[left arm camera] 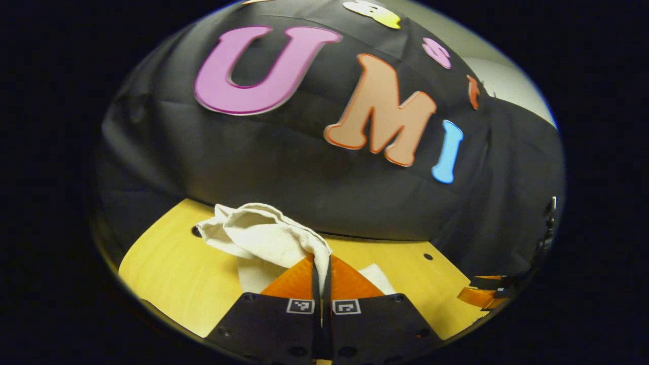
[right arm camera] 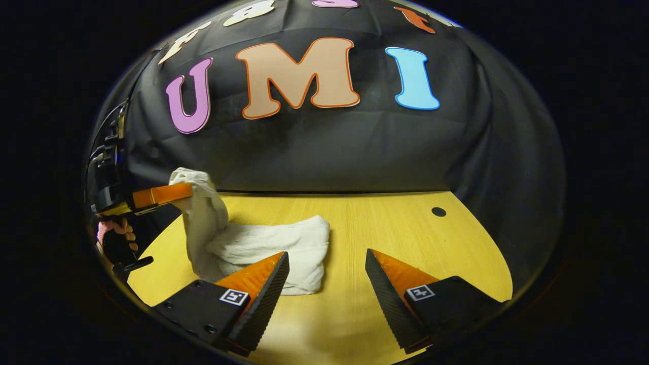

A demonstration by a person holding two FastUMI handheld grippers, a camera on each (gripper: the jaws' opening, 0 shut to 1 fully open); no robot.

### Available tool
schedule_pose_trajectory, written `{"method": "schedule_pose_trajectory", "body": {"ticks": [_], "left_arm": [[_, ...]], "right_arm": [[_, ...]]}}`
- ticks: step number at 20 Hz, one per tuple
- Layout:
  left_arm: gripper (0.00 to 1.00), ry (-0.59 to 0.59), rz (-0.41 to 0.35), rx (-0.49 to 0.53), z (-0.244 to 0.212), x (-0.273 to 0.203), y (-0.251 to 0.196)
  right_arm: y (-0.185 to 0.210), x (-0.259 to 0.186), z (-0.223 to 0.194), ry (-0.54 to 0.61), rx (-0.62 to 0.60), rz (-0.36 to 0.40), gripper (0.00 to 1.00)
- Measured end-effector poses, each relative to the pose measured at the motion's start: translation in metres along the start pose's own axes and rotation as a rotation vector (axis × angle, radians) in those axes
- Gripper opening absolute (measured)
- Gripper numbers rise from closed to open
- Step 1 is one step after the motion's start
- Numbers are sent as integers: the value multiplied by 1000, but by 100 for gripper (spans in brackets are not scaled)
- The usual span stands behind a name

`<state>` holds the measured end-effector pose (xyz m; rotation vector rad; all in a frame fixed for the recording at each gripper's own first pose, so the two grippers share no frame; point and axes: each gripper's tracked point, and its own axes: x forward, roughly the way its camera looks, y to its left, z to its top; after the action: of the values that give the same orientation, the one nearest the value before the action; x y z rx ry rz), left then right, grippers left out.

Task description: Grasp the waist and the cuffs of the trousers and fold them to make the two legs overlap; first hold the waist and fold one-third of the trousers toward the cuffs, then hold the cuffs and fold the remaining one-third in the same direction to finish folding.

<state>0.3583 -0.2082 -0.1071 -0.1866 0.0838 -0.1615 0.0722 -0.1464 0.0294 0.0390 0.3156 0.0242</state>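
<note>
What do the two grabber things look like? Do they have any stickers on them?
Each gripper has two wedge-shaped fingers on flat black plates with screw holes. Every plate carries a small square black-and-white marker, like a sticker. The right gripper has ridged inner faces on its fingers. The left gripper, seen from the right gripper view, has a black body with cables.

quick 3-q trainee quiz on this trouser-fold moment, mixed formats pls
1. True or false: the right gripper is shut on the trousers.
2. Which gripper lifts a part of the trousers off the table? A) left B) right C) both
3. Fill in: the left gripper's fingers are ___ on the cloth.

Key: 1 false, its fingers stand apart above the table; 2 A; 3 shut.
</note>
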Motion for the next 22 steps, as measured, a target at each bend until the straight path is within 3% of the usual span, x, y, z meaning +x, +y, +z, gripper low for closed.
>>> {"method": "schedule_pose_trajectory", "body": {"ticks": [3,4,8,12,15,16,20,22], "left_arm": [[0,72,-54,53,-33,26,-52],[0,98,-60,59,-46,33,-64],[0,183,-64,102,-101,58,-92],[9,257,-83,232,-154,67,-119],[18,290,-113,236,-177,71,-137],[27,296,-130,220,-180,70,-145],[95,276,-142,219,-174,61,-155],[96,237,-125,217,-162,54,-154]], "right_arm": [[-20,-2,3,-4,12,-2,97],[-25,-3,3,-2,12,0,94],[-48,-5,-1,9,-15,0,97],[-64,-8,-8,25,-15,6,97],[-74,-11,-14,37,-9,7,97],[-76,-11,-16,39,-8,7,97],[-82,-18,-16,38,-9,8,97],[-80,-19,-15,34,-8,13,97]]}}
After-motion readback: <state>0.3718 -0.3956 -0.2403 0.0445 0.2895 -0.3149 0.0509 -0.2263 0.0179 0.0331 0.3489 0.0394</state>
